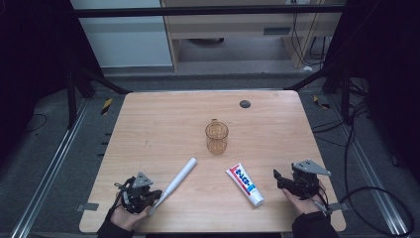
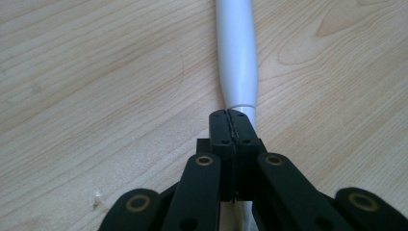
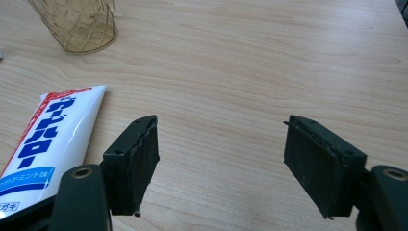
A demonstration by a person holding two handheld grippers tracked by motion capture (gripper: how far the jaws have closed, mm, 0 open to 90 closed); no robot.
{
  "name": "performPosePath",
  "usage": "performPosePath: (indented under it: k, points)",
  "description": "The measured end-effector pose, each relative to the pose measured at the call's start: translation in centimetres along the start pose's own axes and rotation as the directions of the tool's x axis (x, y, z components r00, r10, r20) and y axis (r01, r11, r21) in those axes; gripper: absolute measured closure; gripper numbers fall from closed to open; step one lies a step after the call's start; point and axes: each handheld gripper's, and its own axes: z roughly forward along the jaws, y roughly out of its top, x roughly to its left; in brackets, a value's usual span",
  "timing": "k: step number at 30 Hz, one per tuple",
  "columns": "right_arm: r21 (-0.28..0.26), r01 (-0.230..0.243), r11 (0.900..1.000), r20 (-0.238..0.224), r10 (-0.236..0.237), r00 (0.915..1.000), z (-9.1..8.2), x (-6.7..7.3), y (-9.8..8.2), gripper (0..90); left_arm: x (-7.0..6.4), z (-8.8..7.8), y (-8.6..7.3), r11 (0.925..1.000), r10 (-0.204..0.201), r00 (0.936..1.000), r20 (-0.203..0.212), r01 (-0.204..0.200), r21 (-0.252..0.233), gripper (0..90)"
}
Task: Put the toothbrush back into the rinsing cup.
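High view: white toothbrush point(image 1: 177, 181) lies diagonal on table point(image 1: 158, 119), near-left of amber glass mug point(image 1: 217, 137). Left gripper point(image 1: 148, 197) at its near end; jaws pressed together, whether pinching brush cannot tell. Toothpaste tube point(image 1: 244, 185) near-right of mug, untouched. Right gripper point(image 1: 278, 177) right of tube, jaws wide apart, empty. Mug empty; likely nothing placed yet, everything left.

On the table point(image 1: 148, 124) a glass point(image 1: 217, 137) stood near the middle. Nearer the person, a tube point(image 1: 244, 185) lay to the right of a stick point(image 1: 174, 184) that slanted toward the left gripper point(image 1: 148, 197) at the near left edge. The right gripper point(image 1: 279, 179) sat just right of the tube. A disc point(image 1: 244, 104) lay behind the glass, near the far edge.
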Motion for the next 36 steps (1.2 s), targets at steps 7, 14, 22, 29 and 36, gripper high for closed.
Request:
performPosePath:
  k: [7,14,22,29,36]
  points:
    - [0.004,0.000,1.000,0.002,0.000,1.0000,0.0,-0.1,0.0,27.5,-0.7,0.3,0.1,0.9998,0.015,0.9997,0.018,-0.016,0.009,89.8]
    - [0.011,0.001,1.000,0.000,-0.001,1.0000,0.1,-0.1,-0.1,27.3,-1.3,0.8,0.2,0.9994,0.029,0.9989,0.037,-0.029,0.016,89.8]
    - [0.013,-0.003,1.000,-0.002,0.003,1.0000,0.3,-0.2,-0.1,26.6,-2.0,1.1,0.4,0.9992,0.038,0.9984,0.043,-0.038,0.012,89.8]
    - [0.013,-0.008,1.000,-0.003,0.008,1.0000,0.3,-0.3,-0.1,26.1,-2.8,1.8,0.9,0.9984,0.055,0.9970,0.054,-0.056,0.013,89.8]
    - [0.015,-0.009,1.000,-0.005,0.009,0.9999,0.3,-0.4,-0.1,25.7,-3.5,2.3,1.2,0.9964,0.082,0.9946,0.063,-0.083,0.017,89.8]
